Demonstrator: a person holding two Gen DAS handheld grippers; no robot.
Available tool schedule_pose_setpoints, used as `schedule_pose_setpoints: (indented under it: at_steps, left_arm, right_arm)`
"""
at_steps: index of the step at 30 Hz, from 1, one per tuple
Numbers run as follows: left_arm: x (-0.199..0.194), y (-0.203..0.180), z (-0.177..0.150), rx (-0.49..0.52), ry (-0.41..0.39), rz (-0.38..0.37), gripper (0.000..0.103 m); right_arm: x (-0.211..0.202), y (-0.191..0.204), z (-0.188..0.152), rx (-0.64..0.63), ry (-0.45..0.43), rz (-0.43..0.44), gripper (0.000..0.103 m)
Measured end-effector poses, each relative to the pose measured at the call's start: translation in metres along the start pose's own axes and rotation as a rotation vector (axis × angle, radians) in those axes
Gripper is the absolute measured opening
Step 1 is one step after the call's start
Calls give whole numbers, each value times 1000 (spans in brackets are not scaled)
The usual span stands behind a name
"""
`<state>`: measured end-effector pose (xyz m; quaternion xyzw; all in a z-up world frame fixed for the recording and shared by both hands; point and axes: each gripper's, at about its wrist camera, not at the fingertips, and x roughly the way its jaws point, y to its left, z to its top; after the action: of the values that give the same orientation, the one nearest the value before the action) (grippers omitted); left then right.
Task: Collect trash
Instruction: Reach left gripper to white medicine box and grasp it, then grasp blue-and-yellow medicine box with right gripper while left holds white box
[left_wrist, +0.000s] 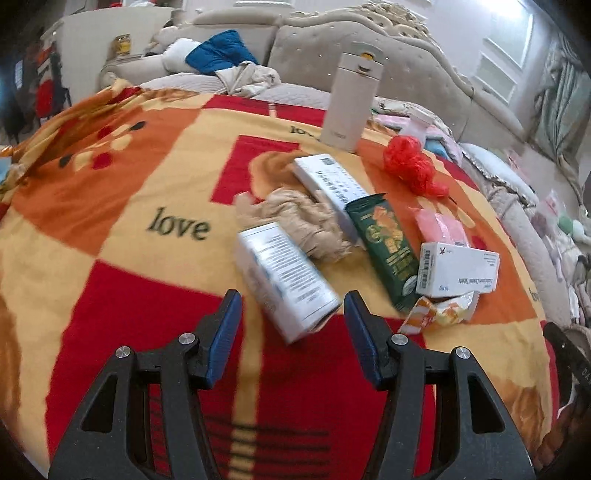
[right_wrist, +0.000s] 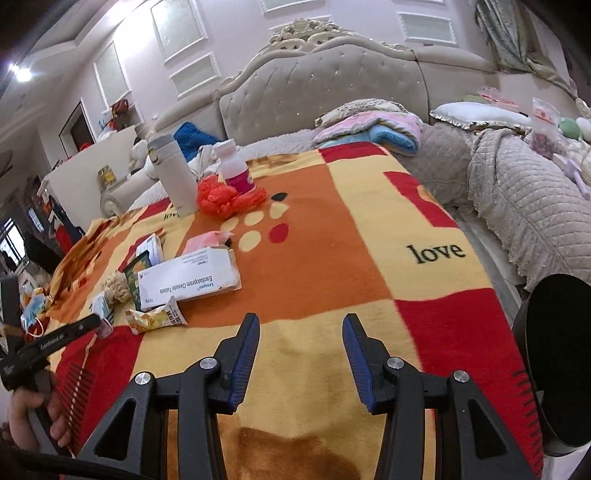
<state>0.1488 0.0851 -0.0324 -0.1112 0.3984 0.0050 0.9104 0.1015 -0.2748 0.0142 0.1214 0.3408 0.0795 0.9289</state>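
Trash lies on a red, orange and yellow "love" blanket (left_wrist: 110, 258). In the left wrist view my left gripper (left_wrist: 291, 317) is open, its jaws just short of a white box (left_wrist: 284, 280). Behind it lie crumpled beige paper (left_wrist: 306, 225), a long white box (left_wrist: 328, 181), a green packet (left_wrist: 388, 247), a white tablet box (left_wrist: 458, 269), an orange snack wrapper (left_wrist: 439, 314), a pink packet (left_wrist: 439, 225) and a red plastic bag (left_wrist: 410, 166). My right gripper (right_wrist: 301, 339) is open and empty over bare blanket, right of the tablet box (right_wrist: 192, 277) and wrapper (right_wrist: 155, 317).
A white flask (left_wrist: 351, 99) stands at the back by the red bag (right_wrist: 225, 197), with a pink-labelled bottle (right_wrist: 236, 170) beside it. A black bin (right_wrist: 554, 362) sits off the blanket's right edge. Pillows, bedding and a tufted headboard (right_wrist: 314, 85) lie behind.
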Motion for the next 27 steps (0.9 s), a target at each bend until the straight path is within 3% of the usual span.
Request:
schedule_pose_setpoints:
  at_steps: [6,9,12,13,16,18,19,21,25,27]
  left_arm:
    - [15,2,8,-55,14,37,55]
    - [12,9,7,-95,-2,39,35]
    - [-4,12,-1,-79,-13,3,31]
    - [-9,11,-4,-73,-12,-13,31]
    - [-20,4,-16,-14,-25,-71,31]
    - [-18,-1,-23,28,-38,-94,31]
    - [-16,1,-25,15,-18,-129,30]
    - [-20,3,-24,0,-41,-128,30]
    - [-14,4,-23,-19,-17,-144,30]
    - [-14,5,-23,-24,-20,-153,30]
  right_arm:
    - [2,2,0,-5,5,21,45]
    - [7,9,3,3,10,134,45]
    - [13,26,6,-15,9,225,46]
    - [17,33,9,-24,8,248,50]
    - [28,48,13,3,9,320,77]
    - [40,52,15,73,32,382,79]
    - [48,55,14,118,55,421,79]
    - [62,58,13,189,80,455,79]
    - [87,68,17,276,100,462,79]
    - [99,71,20,319,119,413,79]
